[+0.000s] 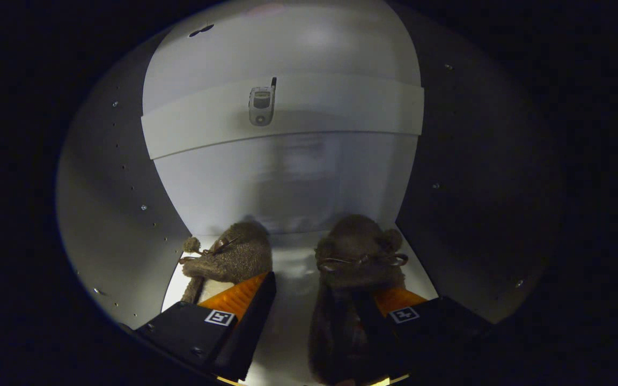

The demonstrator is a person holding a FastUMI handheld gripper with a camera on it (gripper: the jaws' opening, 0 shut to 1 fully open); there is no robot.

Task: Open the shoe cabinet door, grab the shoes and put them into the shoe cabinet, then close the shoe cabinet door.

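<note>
Inside the white shoe cabinet (126,177), two brown furry slippers rest on its floor.

The gripper (309,300) is spread wide and grasps nothing: the left slipper (231,260) lies just ahead of the left finger, the right slipper (354,268) along the right finger's inner side, white floor bare between them. Beyond, on a shelf (341,115) against the back wall, lies a small flip phone (261,104).

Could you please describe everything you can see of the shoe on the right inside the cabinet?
The right shoe is a brown, fuzzy-looking slipper with a thin bow and small pompoms across its top. It lies flat on the white cabinet floor, toe toward the back wall, apart from the left shoe. The open claw straddles it loosely; its right finger overlaps the shoe's side.
</note>
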